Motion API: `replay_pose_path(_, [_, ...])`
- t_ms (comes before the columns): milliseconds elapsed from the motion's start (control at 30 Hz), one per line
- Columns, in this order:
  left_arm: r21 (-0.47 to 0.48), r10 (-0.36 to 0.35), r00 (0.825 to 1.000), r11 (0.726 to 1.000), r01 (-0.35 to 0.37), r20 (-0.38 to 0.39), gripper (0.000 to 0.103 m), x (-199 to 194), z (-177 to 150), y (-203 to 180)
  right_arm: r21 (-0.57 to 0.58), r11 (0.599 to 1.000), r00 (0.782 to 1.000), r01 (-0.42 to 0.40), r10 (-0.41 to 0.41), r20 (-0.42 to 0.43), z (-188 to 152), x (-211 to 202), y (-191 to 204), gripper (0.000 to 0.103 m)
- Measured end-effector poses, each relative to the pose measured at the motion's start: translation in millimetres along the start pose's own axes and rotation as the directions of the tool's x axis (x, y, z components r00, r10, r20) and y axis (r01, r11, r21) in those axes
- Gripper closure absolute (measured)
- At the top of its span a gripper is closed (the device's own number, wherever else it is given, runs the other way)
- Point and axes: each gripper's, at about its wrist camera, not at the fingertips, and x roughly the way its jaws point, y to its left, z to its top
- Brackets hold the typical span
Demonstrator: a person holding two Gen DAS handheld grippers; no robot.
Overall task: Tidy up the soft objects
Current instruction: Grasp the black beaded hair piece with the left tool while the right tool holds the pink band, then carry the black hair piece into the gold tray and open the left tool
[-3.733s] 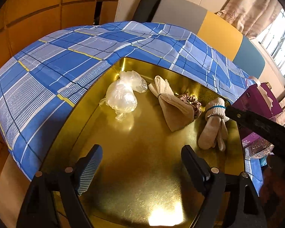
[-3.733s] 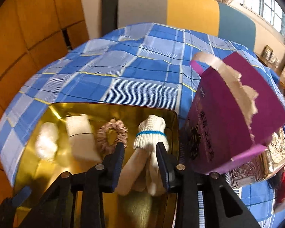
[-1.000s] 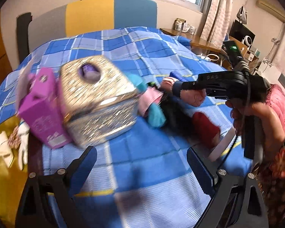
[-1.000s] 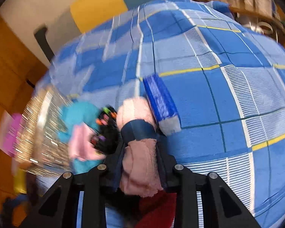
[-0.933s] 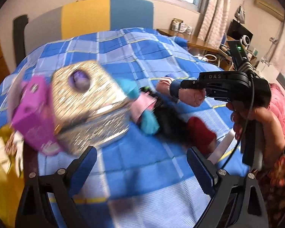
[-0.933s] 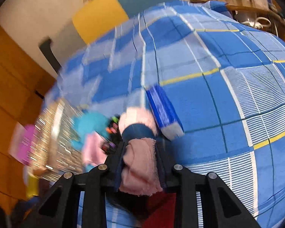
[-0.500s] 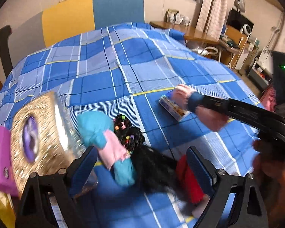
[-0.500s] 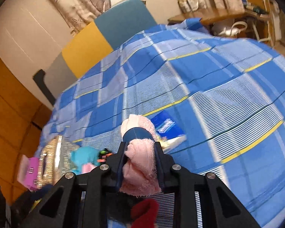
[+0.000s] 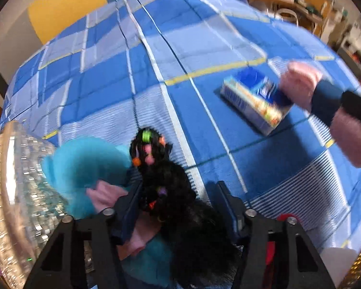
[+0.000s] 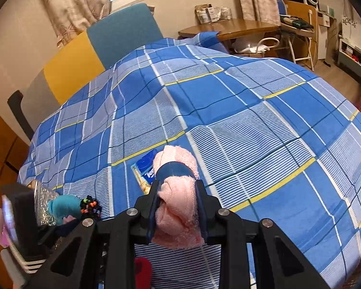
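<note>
1. As my left gripper (image 9: 178,204) pointed down at the blue checked bedspread (image 9: 108,89), its jaws were closing around a black furry bundle with coloured beads (image 9: 166,183), not plainly pressing it yet.
2. Beside that bundle lay a teal and pink cloth (image 9: 84,168), against a glittery silver box (image 9: 14,180) at the bedspread's left edge.
3. From the right wrist, my right gripper (image 10: 178,207) was clamped on a rolled pink towel with a dark band (image 10: 178,192), above the bedspread, over a small blue packet (image 10: 144,168).
</note>
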Motion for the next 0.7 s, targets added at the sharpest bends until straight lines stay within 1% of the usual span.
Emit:
replay_pose_path(33, [-0.020,-0.028,1.000,0.999,0.028,0.004,0.056,3,0,1,0.004,1.000,1.000,-0.014,0.014,-0.006,0,1,1,0.076])
replay_pose_path(67, [-0.057,-0.061,0.998,0.996,0.062,0.019,0.067,2,1,4,0.013,0.999,0.999,-0.032,0.032,-0.013,-1,2,0,0.076])
replay_pose_path(133, [-0.077,-0.103,0.994,0.991,0.105,0.034,0.067,-1,-1,4,0.026,0.999,0.999,-0.048,0.049,-0.024,-2,4,-1,0.076])
replay_pose_path(167, [-0.075,-0.151,0.987,0.985,0.154,0.046,0.067,-3,-4,2,0.031,0.998,0.998,-0.050,0.051,-0.026,-2,4,-1,0.076])
replay_pose_path(200, [-0.063,-0.203,0.977,0.976,0.207,0.063,0.067,-7,-9,-1,0.035,0.998,0.998,-0.050,0.051,-0.026,-2,5,-2,0.076])
replay_pose_path(267, [-0.033,-0.236,0.967,0.970,0.240,0.092,0.067,-13,-19,-6,0.046,0.997,0.998,-0.056,0.058,-0.027,-2,4,-4,0.076])
replay_pose_path(367, [-0.043,-0.220,0.970,0.973,0.226,0.101,0.065,-13,-31,-8,0.067,0.997,0.997,-0.049,0.053,-0.048,-3,5,-9,0.076])
replay_pose_path(433, [-0.054,-0.216,0.971,0.973,0.222,0.098,0.062,-11,-32,-5,0.064,0.998,0.997,0.004,0.001,-0.072,-5,7,-12,0.076])
replay_pose_path(500, [-0.047,-0.211,0.973,0.975,0.216,0.090,0.042,-10,-29,-7,0.042,0.997,0.993,0.066,-0.061,-0.102,-6,13,-13,0.076])
replay_pose_path(567, [-0.044,-0.183,0.980,0.982,0.186,0.073,0.037,-6,-24,-12,0.024,0.997,0.988,0.071,-0.067,-0.138,-8,20,-11,0.076])
replay_pose_path(600, [-0.047,-0.173,0.983,0.983,0.175,0.061,0.037,-4,-23,-14,0.015,0.998,0.985,0.065,-0.062,-0.158,-10,25,-9,0.073])
replay_pose_path(633, [-0.054,-0.165,0.984,0.984,0.169,0.064,0.038,-3,-22,-14,0.001,0.998,0.983,0.069,-0.068,-0.171,-11,28,-5,0.073])
replay_pose_path(667, [-0.059,-0.164,0.984,0.984,0.168,0.065,0.040,-3,-18,-14,-0.026,0.996,0.980,0.085,-0.089,-0.180,-12,32,-1,0.072])
replay_pose_path(700, [-0.064,-0.163,0.985,0.984,0.167,0.062,0.050,-2,-17,-13,-0.048,0.994,0.977,0.100,-0.107,-0.186,-14,34,1,0.071])
